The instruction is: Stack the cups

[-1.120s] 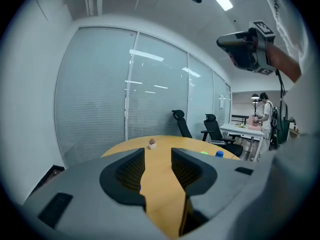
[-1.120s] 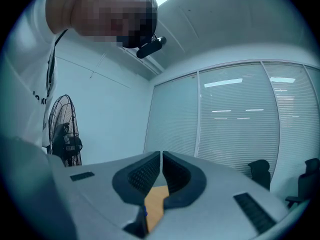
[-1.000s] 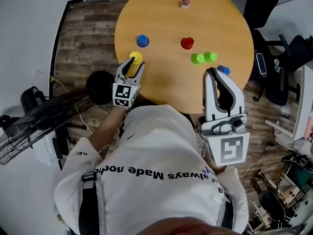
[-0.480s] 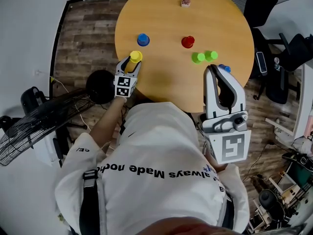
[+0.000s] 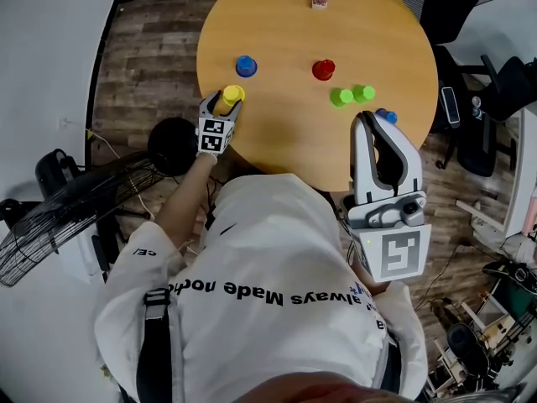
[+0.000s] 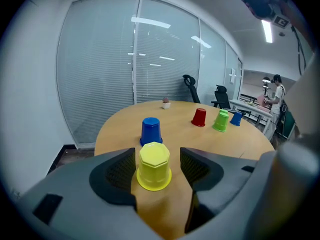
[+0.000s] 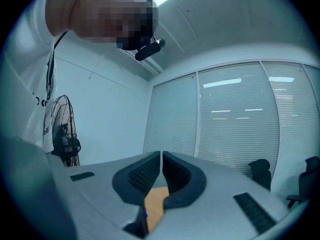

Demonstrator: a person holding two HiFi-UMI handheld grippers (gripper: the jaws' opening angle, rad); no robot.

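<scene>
The round tan wooden bench [image 5: 285, 133] stands on a wood-plank floor [image 5: 151, 65], beside blind-covered glass walls [image 6: 100, 69]. The left tongs [image 6: 158, 159], jaws just opened wide, straddle the upturned yellow plastic cup [image 6: 154, 169] near the bench's edge without touching it. The right tongs [image 7: 161, 171] are closed and empty.

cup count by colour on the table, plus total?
Yellow cup: 1
Blue cups: 2
Red cup: 1
Green cups: 2
Total: 6 cups
</scene>
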